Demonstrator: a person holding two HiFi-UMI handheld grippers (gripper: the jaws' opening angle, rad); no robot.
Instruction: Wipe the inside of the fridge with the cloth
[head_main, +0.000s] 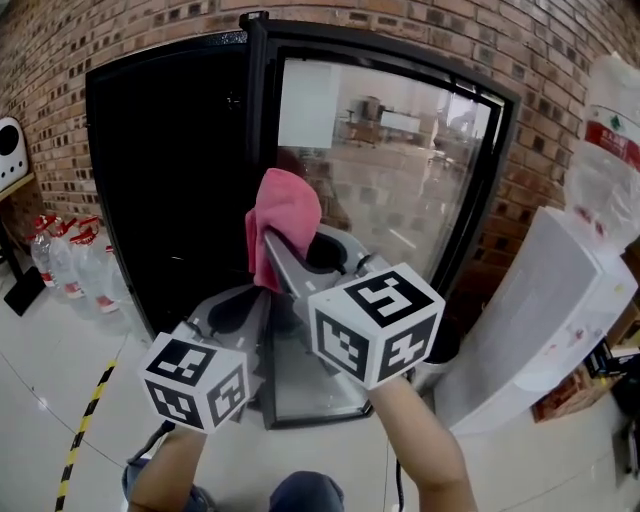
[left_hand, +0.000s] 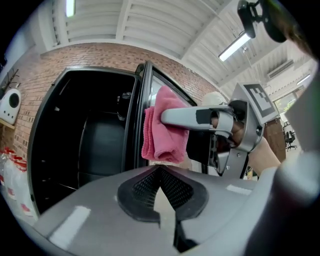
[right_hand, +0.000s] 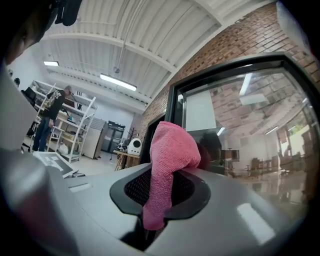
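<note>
Noted folded pink terry cloth (head_main: 283, 225) pinched in closed jaws of right gripper (head_main: 278, 255), held up before hinge edge of black glass-door fridge (head_main: 150, 150). Placed dark open cavity (left_hand: 85, 140) ahead and left of cloth; judged a forward-left reach needed. Found left gripper (left_hand: 161, 187) closed on nothing, lower, nearer cavity. Saw cavity depth in left gripper view only; got just glass door (right_hand: 240, 130) in right gripper view.

The cloth (head_main: 283, 225) sits in my right gripper (right_hand: 152, 210), before the door (head_main: 390, 190) edge, the door right of the fridge (head_main: 165, 170); my left gripper (left_hand: 161, 172) lower left, bottles (head_main: 75, 265) far left, dispenser (head_main: 555, 320) far right.
</note>
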